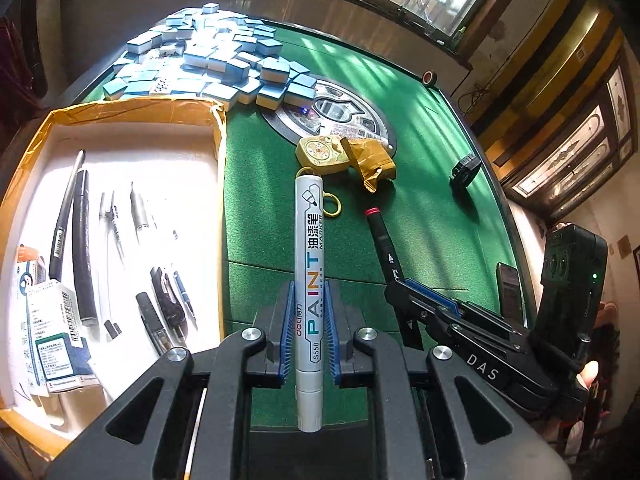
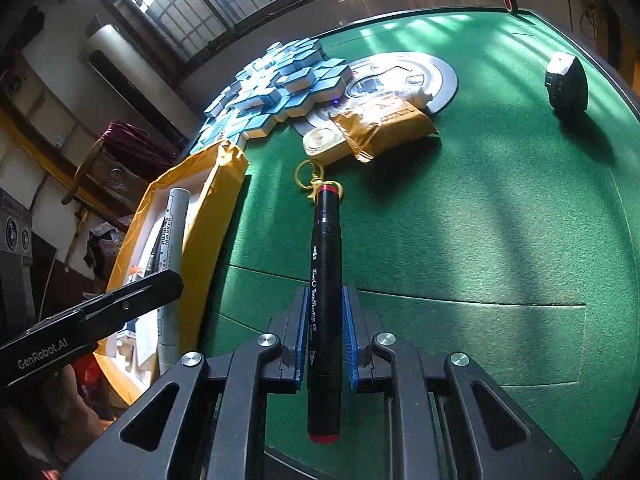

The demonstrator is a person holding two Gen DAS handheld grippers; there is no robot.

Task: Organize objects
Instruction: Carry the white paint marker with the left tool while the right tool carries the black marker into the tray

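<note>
The left gripper is clamped narrowly on a white paint marker, its blue pads pressed against the barrel on both sides; the marker points forward, held above the green felt table. The right gripper grips a black art marker with a red band at each end in the same way, jaws nearly together around the barrel, and it too is off the felt.

To the left of both markers lies an open box with yellow-brown edges and a white floor. Inside it are several pens, dark and silver, and some printed cards at the near end; the small pieces among them are too washed out by glare to name.

At the far left of the table is a heap of blue-and-white mahjong tiles, touching a round silver centre panel. Near that panel rest a small gold case with a ring clasp and, just beside it, a crumpled gold wrapper. Well to the right sits a black round object, and a roll of dark tape stands at the far edge.
</note>
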